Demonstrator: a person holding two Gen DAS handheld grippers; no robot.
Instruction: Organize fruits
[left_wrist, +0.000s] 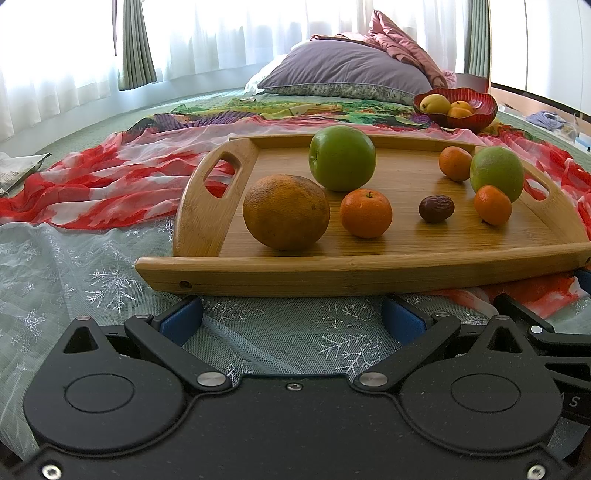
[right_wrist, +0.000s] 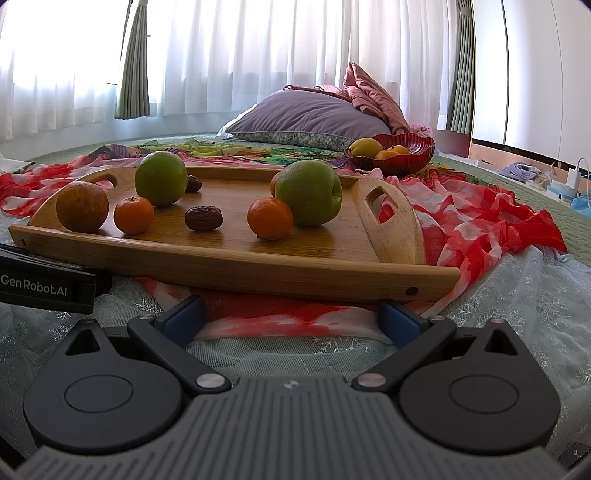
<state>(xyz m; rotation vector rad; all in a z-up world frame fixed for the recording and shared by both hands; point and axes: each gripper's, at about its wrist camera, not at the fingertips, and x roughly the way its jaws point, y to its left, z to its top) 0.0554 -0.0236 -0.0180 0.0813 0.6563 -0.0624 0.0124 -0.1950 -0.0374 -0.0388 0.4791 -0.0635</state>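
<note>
Seven or eight fruits lie loose on tray (left_wrist: 369, 275): big orange (left_wrist: 286, 211), two green apples (left_wrist: 342, 157), mandarins (left_wrist: 365, 213), date (left_wrist: 436, 208). Bowl (left_wrist: 456, 103) at 1 o'clock holds yellow fruits. My left gripper (left_wrist: 291, 315) and right gripper (right_wrist: 291, 314) rest before tray, both wide apart, holding nothing. I judge: sorting either pending or finished, cannot tell.

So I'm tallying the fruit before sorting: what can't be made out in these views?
- Second date: right wrist view, mostly behind a green apple; unseen in the left view.
- Far tangerine: right view, mostly behind the other apple.
- Red bowl contents: rim hides the lower fruit, both views.
</note>
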